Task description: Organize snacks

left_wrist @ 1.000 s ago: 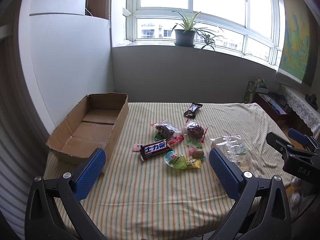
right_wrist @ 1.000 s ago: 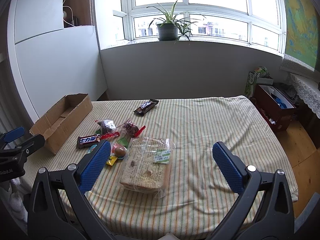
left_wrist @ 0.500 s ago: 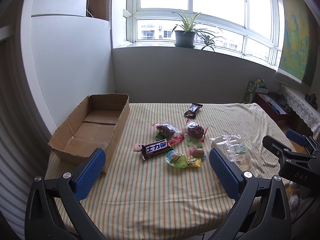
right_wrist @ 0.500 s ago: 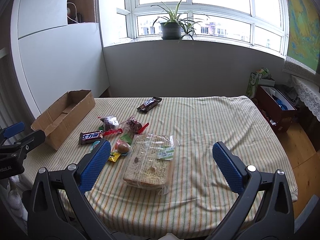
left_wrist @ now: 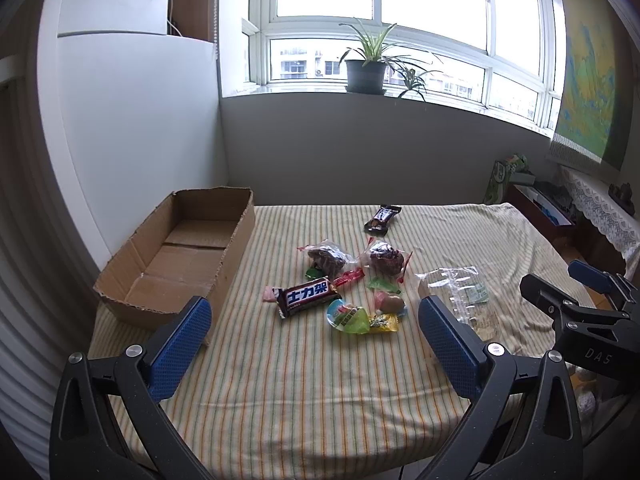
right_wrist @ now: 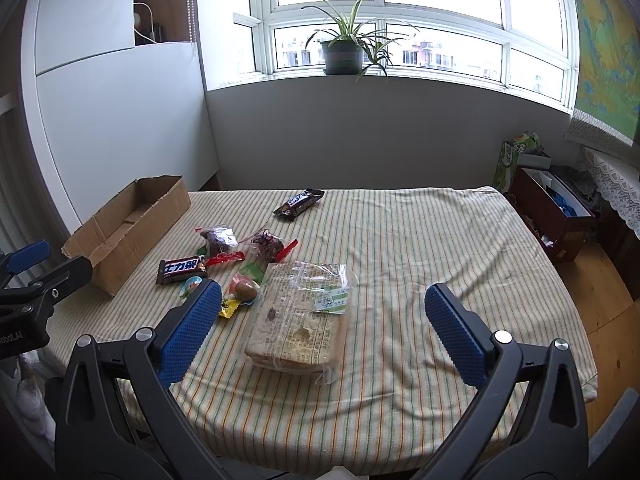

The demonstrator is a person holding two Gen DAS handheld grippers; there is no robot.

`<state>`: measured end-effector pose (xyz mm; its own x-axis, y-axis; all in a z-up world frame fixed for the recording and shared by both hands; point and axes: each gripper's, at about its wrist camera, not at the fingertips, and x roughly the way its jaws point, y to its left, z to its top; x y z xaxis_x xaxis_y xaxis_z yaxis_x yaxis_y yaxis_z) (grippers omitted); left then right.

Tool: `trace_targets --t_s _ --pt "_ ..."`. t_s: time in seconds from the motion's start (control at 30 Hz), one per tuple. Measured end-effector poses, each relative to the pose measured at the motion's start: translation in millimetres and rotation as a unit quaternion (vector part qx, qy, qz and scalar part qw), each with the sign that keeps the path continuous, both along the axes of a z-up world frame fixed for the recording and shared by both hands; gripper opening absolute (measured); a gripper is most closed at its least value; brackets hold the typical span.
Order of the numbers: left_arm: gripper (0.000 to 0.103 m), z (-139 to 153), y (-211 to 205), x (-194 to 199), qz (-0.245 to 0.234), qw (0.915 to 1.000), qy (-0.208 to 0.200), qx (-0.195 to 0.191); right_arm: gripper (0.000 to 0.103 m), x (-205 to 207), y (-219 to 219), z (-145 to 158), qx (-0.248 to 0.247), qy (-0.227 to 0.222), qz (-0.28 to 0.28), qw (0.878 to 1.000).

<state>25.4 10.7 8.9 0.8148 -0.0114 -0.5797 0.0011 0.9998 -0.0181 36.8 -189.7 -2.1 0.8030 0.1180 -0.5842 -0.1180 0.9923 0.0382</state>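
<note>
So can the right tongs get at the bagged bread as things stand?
Probably yes. The right tongs are open and point at the bagged bread, which lies flat on the striped cloth with nothing on top; only small candies sit at its left edge.

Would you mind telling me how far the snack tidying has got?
Nothing is done yet: the box is empty. Nothing is in hand; the left gripper and right gripper are open. All the snacks, including the chocolate bar and bread, remain on the table.

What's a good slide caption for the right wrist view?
Open right gripper hovers over a bagged sandwich beside scattered snacks and a cardboard box on a striped tablecloth.
</note>
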Motion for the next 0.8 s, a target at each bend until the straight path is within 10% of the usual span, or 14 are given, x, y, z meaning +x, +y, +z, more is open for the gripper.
trace_targets --t_s 0.8 --pt "0.103 -10.3 -0.7 4.6 -0.006 0.9999 0.01 -0.007 0.103 5.7 2.1 -10.4 -0.003 0.011 0.007 1.0"
